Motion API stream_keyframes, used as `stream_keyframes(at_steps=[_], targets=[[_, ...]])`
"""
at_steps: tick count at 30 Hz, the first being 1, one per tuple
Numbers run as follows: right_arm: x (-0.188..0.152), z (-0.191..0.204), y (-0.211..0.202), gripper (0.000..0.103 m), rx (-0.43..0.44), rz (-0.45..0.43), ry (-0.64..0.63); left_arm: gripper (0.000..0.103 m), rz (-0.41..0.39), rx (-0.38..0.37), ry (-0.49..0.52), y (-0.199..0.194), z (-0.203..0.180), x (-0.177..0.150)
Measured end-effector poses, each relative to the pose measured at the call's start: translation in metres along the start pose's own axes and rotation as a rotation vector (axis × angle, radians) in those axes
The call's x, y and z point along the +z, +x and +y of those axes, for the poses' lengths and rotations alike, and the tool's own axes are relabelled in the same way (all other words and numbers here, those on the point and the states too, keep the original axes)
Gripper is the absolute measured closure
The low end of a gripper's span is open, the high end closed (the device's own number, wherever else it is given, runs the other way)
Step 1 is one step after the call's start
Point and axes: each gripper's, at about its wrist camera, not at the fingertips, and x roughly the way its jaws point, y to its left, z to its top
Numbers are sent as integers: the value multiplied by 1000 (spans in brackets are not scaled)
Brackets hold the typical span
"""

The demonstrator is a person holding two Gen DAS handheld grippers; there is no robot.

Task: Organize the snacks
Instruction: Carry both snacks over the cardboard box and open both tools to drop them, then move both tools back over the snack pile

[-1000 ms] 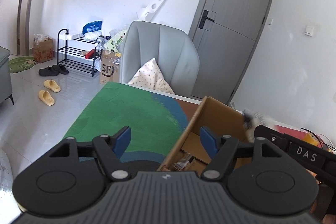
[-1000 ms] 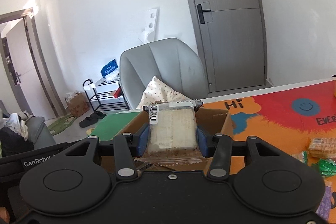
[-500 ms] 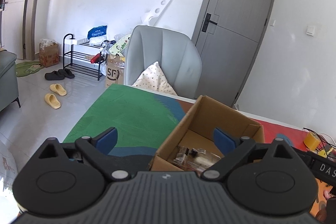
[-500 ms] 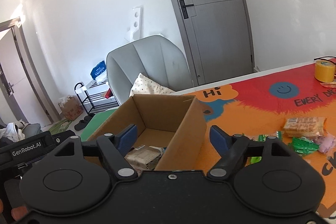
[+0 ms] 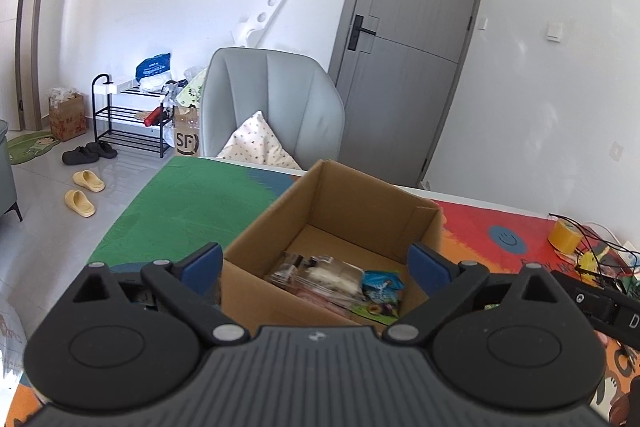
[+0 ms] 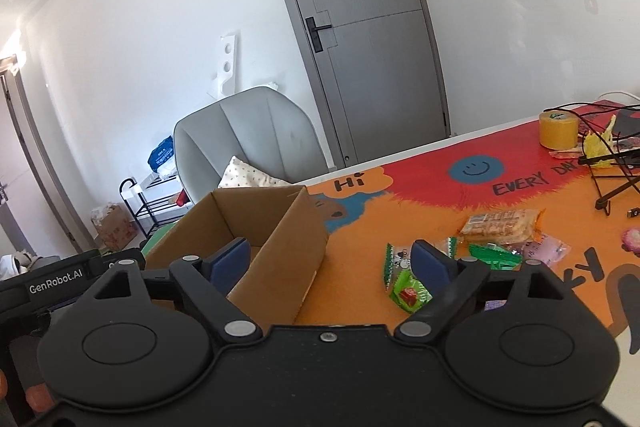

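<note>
Blue-padded and empty, the right tool stands with its jaws spread wide; they have just been opening, and we find nothing between them. Its left pad overlaps the cardboard box; its right pad overlaps the loose snacks on the orange counter. Nearest is a green packet, just ahead and slightly right of the tool's centre line, its long axis running near-to-far and tilted a little left. Beyond it lie a second green packet, a pink packet and a tan biscuit pack, whose long axis runs across the view.

The left tool also stands wide apart, holding nothing and straddling the box, where several snack packets already rest.

We judge the right hand the nearer to the remaining snacks; the left faces the box, away from them. The next pick likely needs a short forward, rightward reach to the nearest packet.
</note>
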Motion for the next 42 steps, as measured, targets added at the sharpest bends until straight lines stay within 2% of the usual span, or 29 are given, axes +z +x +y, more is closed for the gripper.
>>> stream_keyframes(at_steps=[20,27,37,42], targets=[[-5,-65,-43,2,-89,-36,60,4,34,-105,91,-15,-71,-22],[-4,-100,-59,1,-143,-57,97,4,44,-139,124,-15,-95,-27],[-14,-131,-53,1,-174,-41,153,4,62,-151,162,0,-122,-40],[-24,-134,-36,3,-161,6,168,4,76,-175,154,10,-124,-46]])
